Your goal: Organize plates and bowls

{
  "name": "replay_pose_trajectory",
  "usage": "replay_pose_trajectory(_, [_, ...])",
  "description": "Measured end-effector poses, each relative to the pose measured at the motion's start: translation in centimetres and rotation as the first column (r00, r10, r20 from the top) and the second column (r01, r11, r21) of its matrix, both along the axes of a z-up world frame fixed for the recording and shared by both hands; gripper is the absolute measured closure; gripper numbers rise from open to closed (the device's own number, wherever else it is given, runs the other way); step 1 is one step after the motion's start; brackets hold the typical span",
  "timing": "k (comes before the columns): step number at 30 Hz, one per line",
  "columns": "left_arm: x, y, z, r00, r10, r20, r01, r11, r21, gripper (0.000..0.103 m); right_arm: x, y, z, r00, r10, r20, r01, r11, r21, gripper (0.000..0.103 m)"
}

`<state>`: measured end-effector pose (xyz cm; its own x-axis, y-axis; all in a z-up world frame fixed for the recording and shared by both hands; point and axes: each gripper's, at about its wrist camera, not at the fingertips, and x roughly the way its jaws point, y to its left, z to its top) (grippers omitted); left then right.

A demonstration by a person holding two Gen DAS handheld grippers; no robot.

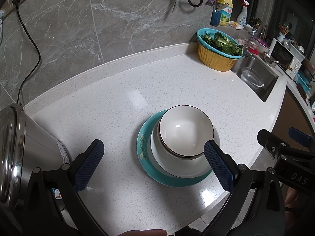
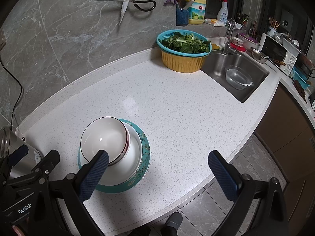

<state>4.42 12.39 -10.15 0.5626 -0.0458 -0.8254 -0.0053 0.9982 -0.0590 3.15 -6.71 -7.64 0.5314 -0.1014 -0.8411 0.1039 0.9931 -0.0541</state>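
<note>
A stack stands on the white speckled counter (image 1: 122, 98): a teal floral plate (image 1: 141, 147) (image 2: 144, 149) at the bottom, a white plate (image 1: 155, 157) (image 2: 135, 157) on it, and white bowls with a dark rim (image 1: 185, 131) (image 2: 104, 137) nested on top. My left gripper (image 1: 153, 157) is open above the counter, its right finger in front of the stack's right side. My right gripper (image 2: 158, 169) is open too, with its left finger over the stack's near left edge. Neither holds anything.
A steel kettle (image 1: 17, 153) stands at the left with a black cord up the wall. A yellow basin with a teal colander of greens (image 2: 184, 53) sits at the back right beside the sink (image 2: 236, 74), which holds a clear bowl. The counter's front edge drops to a tiled floor.
</note>
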Motion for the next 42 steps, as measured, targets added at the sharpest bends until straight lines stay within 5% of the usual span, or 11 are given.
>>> replay_pose_trajectory(42, [0.08,-0.37,-0.31,1.0,0.0,-0.005,0.0,1.0,0.002,0.0,0.02,-0.26,-0.14,1.0,-0.001,-0.005,0.001,1.0,-0.001,0.0])
